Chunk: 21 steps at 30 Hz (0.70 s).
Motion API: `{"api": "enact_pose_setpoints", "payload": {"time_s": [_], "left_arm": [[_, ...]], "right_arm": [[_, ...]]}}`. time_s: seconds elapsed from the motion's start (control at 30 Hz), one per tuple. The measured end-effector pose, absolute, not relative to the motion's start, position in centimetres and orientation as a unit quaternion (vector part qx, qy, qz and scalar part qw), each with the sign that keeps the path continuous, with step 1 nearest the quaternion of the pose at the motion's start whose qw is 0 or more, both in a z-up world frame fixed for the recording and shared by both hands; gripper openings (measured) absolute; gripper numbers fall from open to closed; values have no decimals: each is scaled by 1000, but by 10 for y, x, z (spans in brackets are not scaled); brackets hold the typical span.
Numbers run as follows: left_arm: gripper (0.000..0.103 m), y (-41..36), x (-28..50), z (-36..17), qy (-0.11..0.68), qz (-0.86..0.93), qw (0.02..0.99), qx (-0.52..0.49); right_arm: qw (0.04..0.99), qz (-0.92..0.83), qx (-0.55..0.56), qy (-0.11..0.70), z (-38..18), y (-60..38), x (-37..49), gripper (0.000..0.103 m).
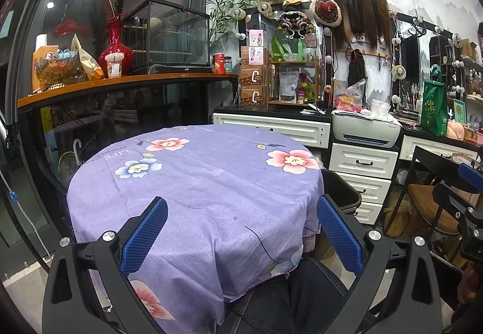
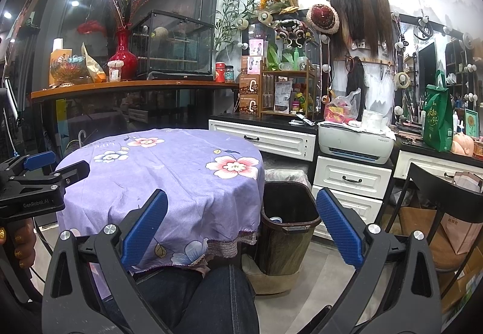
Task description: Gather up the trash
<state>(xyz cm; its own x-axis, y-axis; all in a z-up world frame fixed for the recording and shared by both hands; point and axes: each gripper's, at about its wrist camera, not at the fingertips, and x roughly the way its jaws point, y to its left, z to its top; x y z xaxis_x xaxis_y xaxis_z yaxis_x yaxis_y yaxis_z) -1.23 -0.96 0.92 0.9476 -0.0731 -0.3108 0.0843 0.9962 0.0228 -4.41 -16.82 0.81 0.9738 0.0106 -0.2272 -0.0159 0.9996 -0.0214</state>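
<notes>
Hovering low in the frame, the left gripper (image 1: 241,231) has its blue fingers (image 1: 145,234) spread wide and empty over the bench (image 1: 211,177), a round top under a purple flowered cloth. The right gripper (image 2: 241,225) is likewise wide and empty. Between its fingers, right of centre, a dark bin (image 2: 286,231) stands on the floor just beside the bench, a small pale object lying inside. Denim-clad knees (image 2: 217,297) fill the bottom.

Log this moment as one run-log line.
left gripper: open, empty | right gripper: open, empty | tablecloth: no trash visible | bin: beside table, something inside
</notes>
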Motion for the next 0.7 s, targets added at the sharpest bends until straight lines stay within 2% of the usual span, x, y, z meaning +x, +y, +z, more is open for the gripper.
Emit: {"api": "enact_pose_setpoints", "payload": {"time_s": [0.7], "left_arm": [[98,-10,-12,8,156,-40,987,18]], "right_arm": [[993,7,-12,115,9,-168,-44,97]]}}
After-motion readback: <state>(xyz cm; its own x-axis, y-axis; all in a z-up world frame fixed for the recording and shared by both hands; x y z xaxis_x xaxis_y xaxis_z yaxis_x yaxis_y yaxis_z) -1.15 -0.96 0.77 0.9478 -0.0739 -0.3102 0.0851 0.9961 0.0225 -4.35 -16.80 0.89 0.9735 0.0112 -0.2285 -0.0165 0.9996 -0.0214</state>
